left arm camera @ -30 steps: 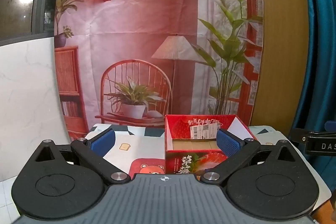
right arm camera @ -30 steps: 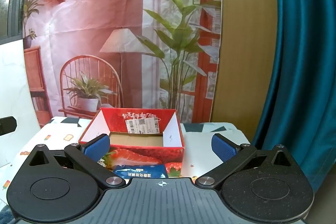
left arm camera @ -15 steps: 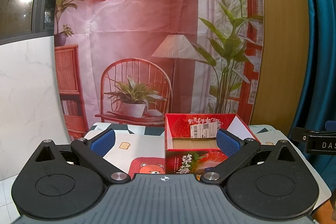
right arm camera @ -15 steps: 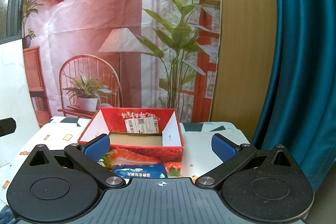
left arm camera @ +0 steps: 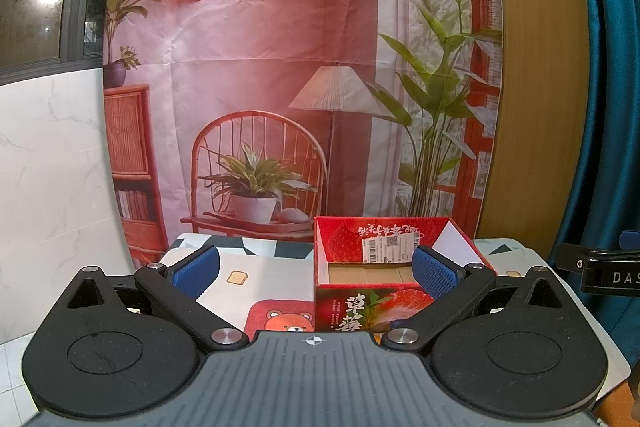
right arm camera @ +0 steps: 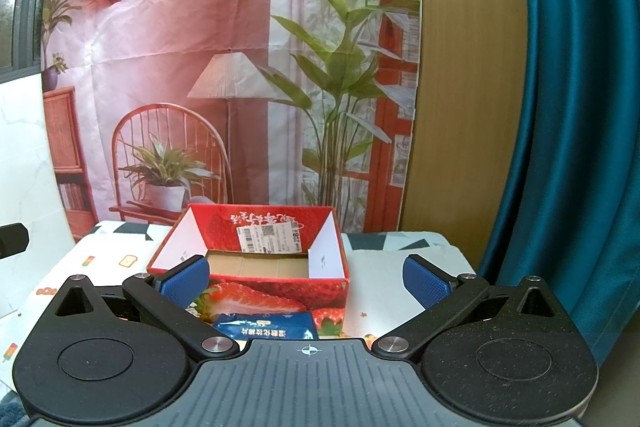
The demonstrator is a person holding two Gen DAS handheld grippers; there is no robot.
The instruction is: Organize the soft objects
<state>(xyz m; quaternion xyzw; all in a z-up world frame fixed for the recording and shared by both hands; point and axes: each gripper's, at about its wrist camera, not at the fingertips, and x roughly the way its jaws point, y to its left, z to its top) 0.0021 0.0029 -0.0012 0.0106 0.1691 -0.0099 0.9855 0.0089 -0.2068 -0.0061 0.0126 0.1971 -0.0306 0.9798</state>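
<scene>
A red strawberry-print cardboard box (left arm camera: 348, 303) stands open and empty on the table; it also shows in the right wrist view (right arm camera: 280, 291). A blue soft packet (right arm camera: 268, 327) lies on the table in front of the box, partly hidden by my right gripper's body. My left gripper (left arm camera: 314, 267) is open and empty, hovering before the box's left front. My right gripper (right arm camera: 306, 277) is open and empty, hovering above the packet and facing the box.
The table wears a patterned cloth (left arm camera: 256, 275) with a bear and toast print. A printed backdrop (left arm camera: 280, 67) hangs behind. A teal curtain (right arm camera: 568, 107) hangs at the right. The right gripper's side (left arm camera: 600, 273) shows at the left view's right edge.
</scene>
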